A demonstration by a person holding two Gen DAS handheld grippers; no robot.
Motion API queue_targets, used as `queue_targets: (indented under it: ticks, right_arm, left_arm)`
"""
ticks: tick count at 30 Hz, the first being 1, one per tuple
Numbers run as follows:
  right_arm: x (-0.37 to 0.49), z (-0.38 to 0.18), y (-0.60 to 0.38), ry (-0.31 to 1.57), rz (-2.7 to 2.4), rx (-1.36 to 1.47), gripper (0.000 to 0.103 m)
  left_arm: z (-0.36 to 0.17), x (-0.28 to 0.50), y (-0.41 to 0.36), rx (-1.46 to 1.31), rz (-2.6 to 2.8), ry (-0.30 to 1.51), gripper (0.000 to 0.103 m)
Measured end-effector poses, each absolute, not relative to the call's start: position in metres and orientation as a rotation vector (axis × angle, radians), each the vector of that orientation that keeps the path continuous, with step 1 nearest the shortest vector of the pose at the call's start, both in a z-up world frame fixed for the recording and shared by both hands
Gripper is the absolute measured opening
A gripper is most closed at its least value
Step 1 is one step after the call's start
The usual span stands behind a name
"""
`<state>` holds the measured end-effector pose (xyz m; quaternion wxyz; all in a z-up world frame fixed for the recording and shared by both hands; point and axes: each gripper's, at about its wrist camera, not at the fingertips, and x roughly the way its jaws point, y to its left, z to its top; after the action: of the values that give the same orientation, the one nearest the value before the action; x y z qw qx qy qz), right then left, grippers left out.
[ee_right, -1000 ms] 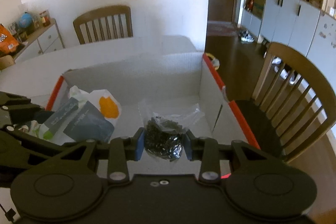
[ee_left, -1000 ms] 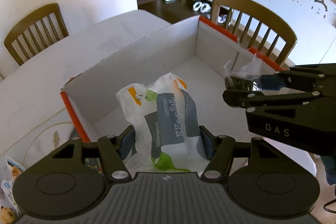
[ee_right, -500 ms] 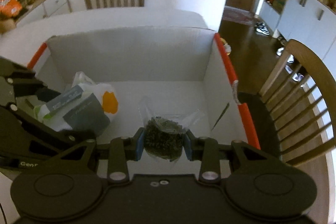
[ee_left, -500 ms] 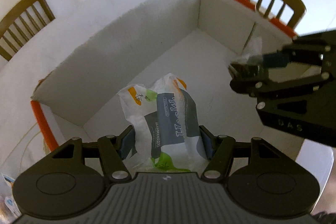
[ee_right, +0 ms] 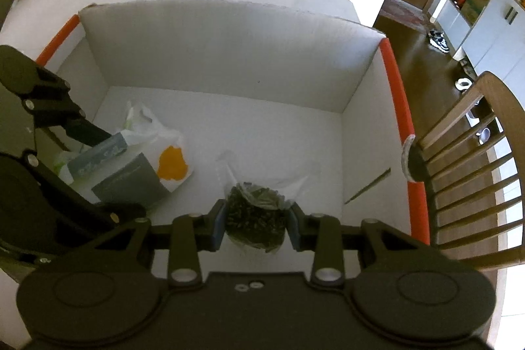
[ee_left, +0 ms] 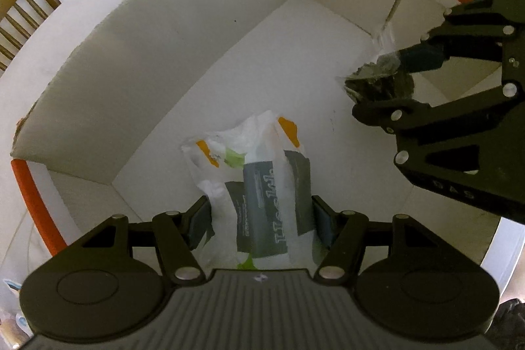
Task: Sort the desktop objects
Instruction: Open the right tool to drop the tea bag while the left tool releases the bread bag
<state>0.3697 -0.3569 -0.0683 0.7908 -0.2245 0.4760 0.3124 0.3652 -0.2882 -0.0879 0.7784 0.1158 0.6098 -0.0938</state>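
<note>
Inside a white cardboard box with orange rims [ee_right: 402, 107], the left gripper [ee_left: 261, 214] grasps a white printed plastic packet [ee_left: 262, 186]; the right gripper [ee_right: 256, 227] grasps a clear bag of dark bits [ee_right: 254, 218] at lower centre.

A white plastic packet [ee_left: 262, 182] printed with grey panels and orange and green patches hangs upright inside the white cardboard box [ee_right: 223, 54], near its left wall, pinched at both sides. A clear bag of dark, small pieces [ee_right: 254, 218], its loose top crumpled, is clamped nearer the right wall, above the floor.
</note>
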Motion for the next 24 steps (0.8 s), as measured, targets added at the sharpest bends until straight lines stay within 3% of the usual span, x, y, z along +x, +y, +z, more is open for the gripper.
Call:
queue_targets:
  ticks: [5, 10, 24]
  right_arm:
    - [0.367, -0.068, -0.356, 1.028, 0.676, -0.483, 0.041]
    - [0.375, -0.065, -0.360, 1.018, 0.678, -0.479, 0.054]
    - [0.368, -0.041, -0.374, 0.967, 0.677, -0.440, 0.070]
  left_arm:
    - [-0.091, 0.362, -0.289, 0.267, -0.209, 1.343, 0.067]
    - [-0.082, 0.364, -0.287, 0.267, -0.202, 1.329, 0.083]
    - [-0.050, 0.341, -0.289, 0.234, -0.178, 1.239, 0.089]
